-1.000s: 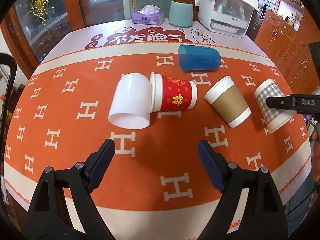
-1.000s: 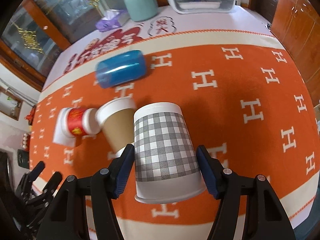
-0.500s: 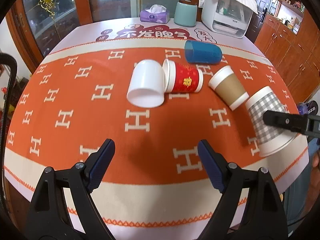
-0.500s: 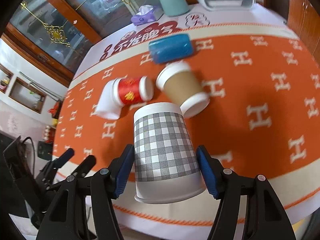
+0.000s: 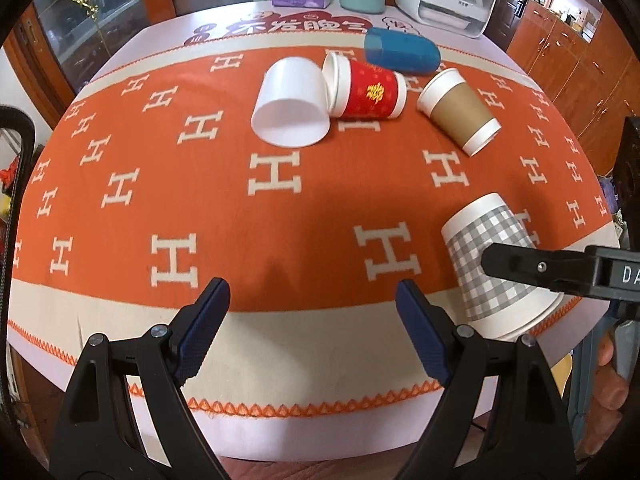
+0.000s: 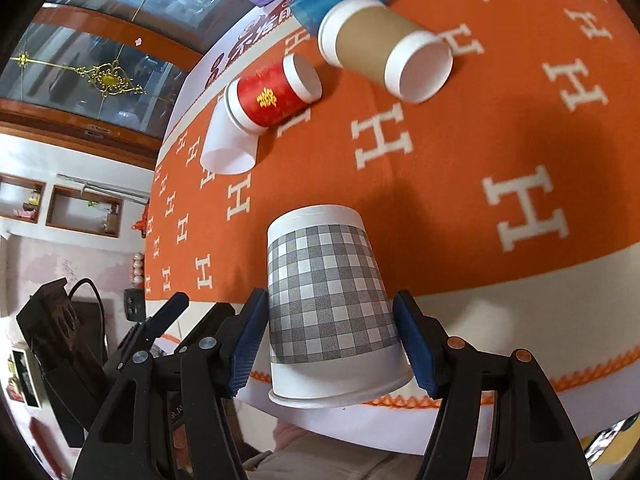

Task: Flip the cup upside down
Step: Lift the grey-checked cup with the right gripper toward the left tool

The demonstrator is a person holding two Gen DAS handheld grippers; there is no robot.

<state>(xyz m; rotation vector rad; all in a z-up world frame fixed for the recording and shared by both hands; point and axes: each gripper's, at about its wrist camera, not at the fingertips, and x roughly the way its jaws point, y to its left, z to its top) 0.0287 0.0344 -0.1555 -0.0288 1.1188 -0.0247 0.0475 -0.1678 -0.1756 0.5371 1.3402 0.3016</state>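
Orange woven cloth with white H shapes and a cream border covers the table (image 5: 120,344), wood cabinets and glass doors all around the room. Right hand-held gripper (image 6: 330,344) has its blue ribbed pads clamped on the grey checked paper cup (image 6: 328,300), held at the table's near edge, base away from the camera, rim toward it. Left hand-held gripper (image 5: 312,328) is wide open, holding nothing. Lying on their sides farther back: smooth white cup (image 5: 290,108), red cup (image 5: 370,90), brown-sleeved cup (image 5: 458,110), blue plastic cup (image 5: 402,52).
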